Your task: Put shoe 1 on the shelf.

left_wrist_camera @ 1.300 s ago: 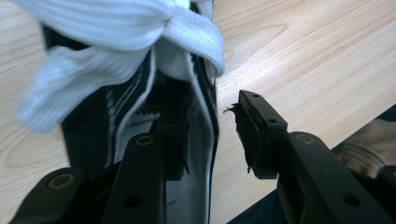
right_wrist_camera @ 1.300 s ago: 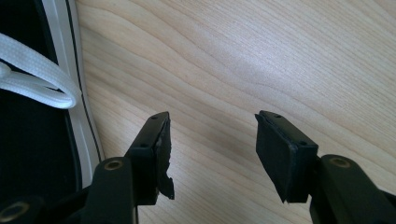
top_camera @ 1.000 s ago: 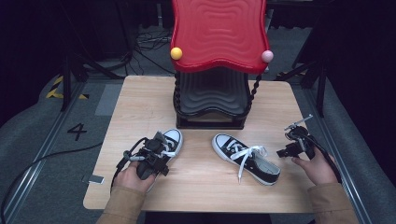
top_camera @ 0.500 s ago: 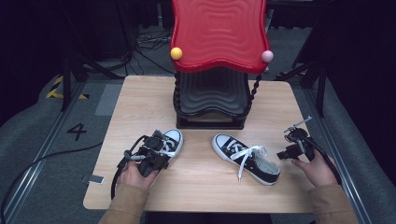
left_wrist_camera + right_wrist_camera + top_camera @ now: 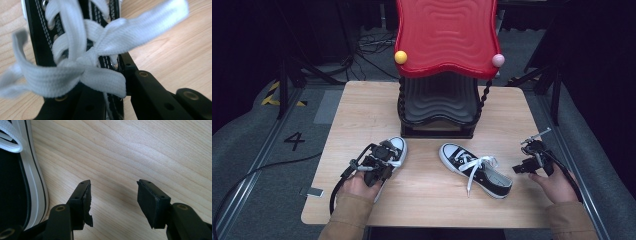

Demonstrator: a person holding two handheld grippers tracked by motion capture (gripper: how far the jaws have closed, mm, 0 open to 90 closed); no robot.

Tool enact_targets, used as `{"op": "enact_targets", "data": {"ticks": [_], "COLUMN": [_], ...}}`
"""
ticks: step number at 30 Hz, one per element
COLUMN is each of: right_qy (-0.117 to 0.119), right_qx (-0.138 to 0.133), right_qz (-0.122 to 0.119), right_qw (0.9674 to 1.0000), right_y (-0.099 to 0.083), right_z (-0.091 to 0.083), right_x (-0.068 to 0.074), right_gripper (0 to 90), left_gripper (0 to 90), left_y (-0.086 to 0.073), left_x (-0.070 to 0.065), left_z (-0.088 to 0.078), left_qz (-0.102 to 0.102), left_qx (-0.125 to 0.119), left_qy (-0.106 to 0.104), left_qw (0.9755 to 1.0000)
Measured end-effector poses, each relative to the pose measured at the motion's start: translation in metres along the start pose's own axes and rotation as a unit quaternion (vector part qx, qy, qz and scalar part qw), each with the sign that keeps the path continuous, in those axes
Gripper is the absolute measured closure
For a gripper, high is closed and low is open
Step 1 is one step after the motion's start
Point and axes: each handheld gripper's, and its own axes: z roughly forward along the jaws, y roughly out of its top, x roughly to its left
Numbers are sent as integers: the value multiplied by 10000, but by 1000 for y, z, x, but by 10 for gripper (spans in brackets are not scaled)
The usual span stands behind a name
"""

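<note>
L gripper point(image 5: 379, 162) jaws just closed on left sneaker point(image 5: 394, 150); R gripper point(image 5: 524, 167) unchanged, open.

The high view looks down over the table point(image 5: 422, 200); each gripper view sits close above its wood.

Rear centre is blocked: red wavy-topped plastic rack point(image 5: 446, 37) with black stacked shelves stands on the light wooden table point(image 5: 422, 197), its top overhanging the back. Bare strip between my two black-and-white canvas sneakers, left one point(image 5: 395, 148) and right one point(image 5: 474, 169), wide enough to pass through. Right sneaker's loose white lace point(image 5: 476, 165) trails into that strip. My right gripper point(image 5: 113, 195) has bare wood ahead, sneaker sole just beside it. Front edge free.
</note>
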Motion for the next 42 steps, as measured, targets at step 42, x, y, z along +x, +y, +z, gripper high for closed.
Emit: {"op": "enact_targets", "data": {"ticks": [42], "right_qy": [11], "right_qx": [47], "right_qz": [164], "right_qw": [9999], "right_y": [-21], "right_z": [-2], "right_x": [-6], "right_gripper": [462], "left_gripper": [863], "left_y": [65], "left_x": [-70], "left_z": [-106], "left_qz": [985], "left_qx": [-1166], "left_qy": [-307], "left_qw": [9878]}}
